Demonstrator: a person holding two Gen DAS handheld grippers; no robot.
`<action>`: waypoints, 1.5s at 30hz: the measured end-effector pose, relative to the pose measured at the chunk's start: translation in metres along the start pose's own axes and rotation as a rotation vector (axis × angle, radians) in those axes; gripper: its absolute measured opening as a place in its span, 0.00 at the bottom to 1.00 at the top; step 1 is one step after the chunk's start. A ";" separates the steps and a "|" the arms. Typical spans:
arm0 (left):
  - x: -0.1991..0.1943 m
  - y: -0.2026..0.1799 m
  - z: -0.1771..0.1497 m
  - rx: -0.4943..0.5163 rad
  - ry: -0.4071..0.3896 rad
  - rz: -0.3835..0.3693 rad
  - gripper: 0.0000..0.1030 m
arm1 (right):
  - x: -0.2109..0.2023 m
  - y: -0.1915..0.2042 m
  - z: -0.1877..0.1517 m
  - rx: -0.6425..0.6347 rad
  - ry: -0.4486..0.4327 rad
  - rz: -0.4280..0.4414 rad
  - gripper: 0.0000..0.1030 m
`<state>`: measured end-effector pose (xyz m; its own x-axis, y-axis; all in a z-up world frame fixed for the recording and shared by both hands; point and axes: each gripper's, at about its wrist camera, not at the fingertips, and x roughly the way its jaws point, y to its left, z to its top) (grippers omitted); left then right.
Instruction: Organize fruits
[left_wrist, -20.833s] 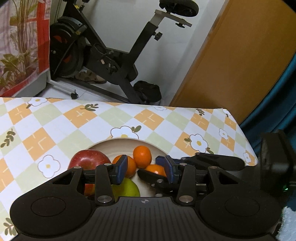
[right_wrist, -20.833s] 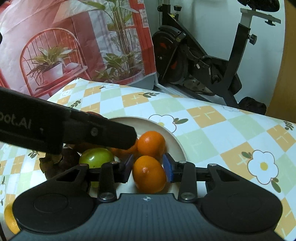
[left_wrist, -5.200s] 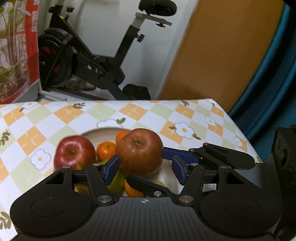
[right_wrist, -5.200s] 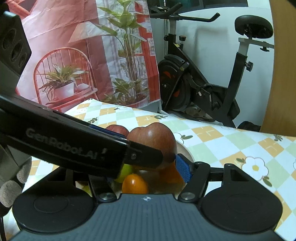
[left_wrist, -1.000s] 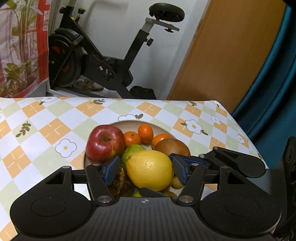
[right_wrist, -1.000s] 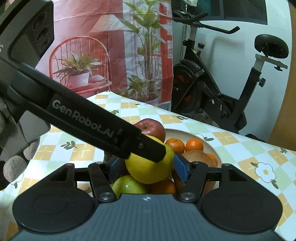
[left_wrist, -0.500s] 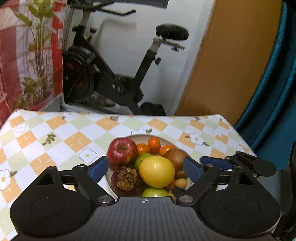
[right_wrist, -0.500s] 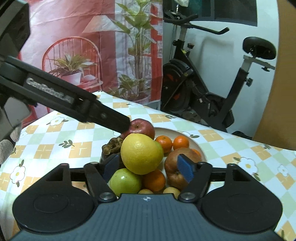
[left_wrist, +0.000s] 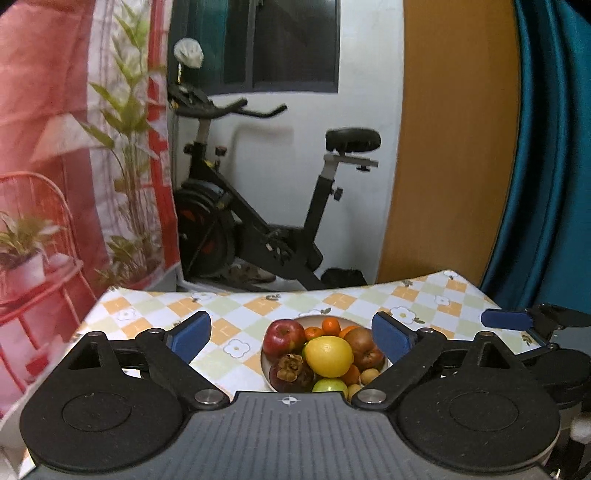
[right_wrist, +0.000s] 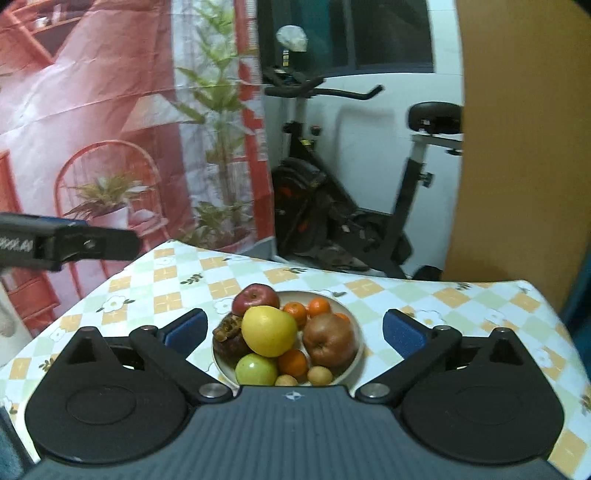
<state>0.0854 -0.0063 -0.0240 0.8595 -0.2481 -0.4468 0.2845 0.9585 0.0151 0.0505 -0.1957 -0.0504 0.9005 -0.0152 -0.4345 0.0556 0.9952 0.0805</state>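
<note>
Checked orange-and-green flowered tablecloth (right_wrist: 177, 280) covers the table. Nearest, the left gripper (left_wrist: 291, 338) and right gripper (right_wrist: 293, 332) both hover with jaws spread wide, holding nothing. Beyond them, the round cream plate (right_wrist: 352, 328) carries piled fruit: a large yellow lemon (right_wrist: 269, 331) on top, a red apple (right_wrist: 255, 297) behind, possibly a mangosteen (left_wrist: 290, 373) alongside. Farthest stands a black exercise bike (left_wrist: 258, 229).

Both wrist views high above table, facing exercise bike (left_wrist: 258, 206); share fruit plate (right_wrist: 354, 332).
</note>
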 end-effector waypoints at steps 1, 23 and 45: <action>-0.007 -0.002 0.000 0.003 -0.010 0.011 0.93 | -0.007 0.000 0.000 0.014 -0.005 0.002 1.00; -0.085 -0.022 -0.018 0.019 -0.091 0.114 0.97 | -0.085 0.029 -0.007 0.048 -0.041 -0.035 1.00; -0.093 -0.012 -0.026 -0.061 -0.078 0.118 0.97 | -0.092 0.036 -0.012 0.062 -0.043 -0.022 1.00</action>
<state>-0.0086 0.0091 -0.0055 0.9166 -0.1409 -0.3743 0.1553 0.9878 0.0085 -0.0357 -0.1570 -0.0186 0.9166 -0.0423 -0.3976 0.1009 0.9867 0.1277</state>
